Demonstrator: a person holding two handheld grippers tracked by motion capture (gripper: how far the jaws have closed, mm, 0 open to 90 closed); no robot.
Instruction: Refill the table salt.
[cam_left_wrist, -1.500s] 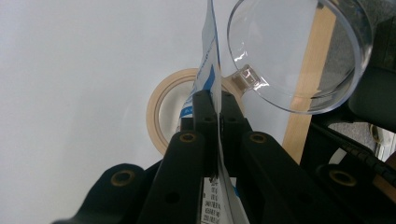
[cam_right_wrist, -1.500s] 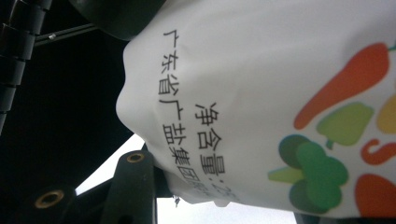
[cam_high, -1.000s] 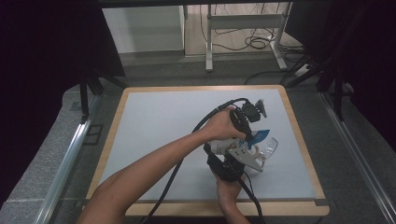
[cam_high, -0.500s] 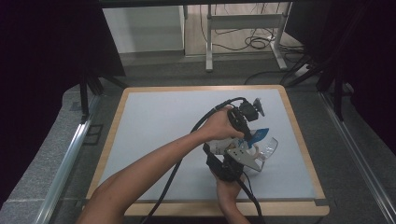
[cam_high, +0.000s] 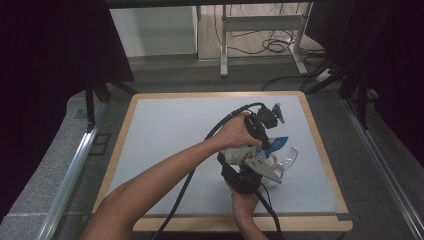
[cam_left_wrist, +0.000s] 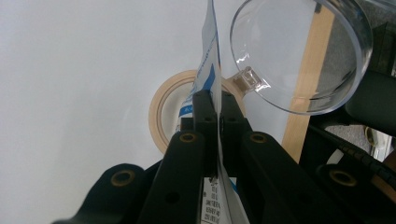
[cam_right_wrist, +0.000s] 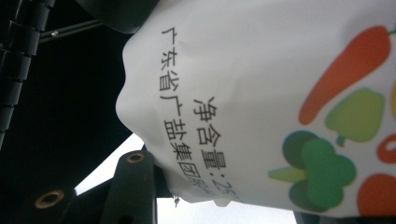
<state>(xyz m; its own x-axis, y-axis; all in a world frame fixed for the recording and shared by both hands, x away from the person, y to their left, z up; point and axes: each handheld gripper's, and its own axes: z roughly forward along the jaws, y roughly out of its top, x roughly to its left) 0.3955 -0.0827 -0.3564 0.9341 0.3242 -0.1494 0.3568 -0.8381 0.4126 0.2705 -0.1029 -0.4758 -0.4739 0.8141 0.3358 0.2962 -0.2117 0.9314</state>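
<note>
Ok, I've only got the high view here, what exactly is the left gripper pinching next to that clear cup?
Observer: The left gripper is shut on the packet's thin top edge, seen edge-on.
Operator: Anything hidden behind my hands?
Observer: A roll of tape lies flat on the table, close to the clear cup.
Operator: And the right gripper?
Observer: Its fingers hold the packet's white body, printed with vegetables.

You've got open surface (cam_high: 165, 145) all down your left and across the far side. On the right it's tight: the clear bowl (cam_high: 286, 158) sits just beside the bag (cam_right_wrist: 261, 93), the tape roll (cam_left_wrist: 161, 112) lies underneath, and the wooden edge (cam_high: 320, 150) is close.
</note>
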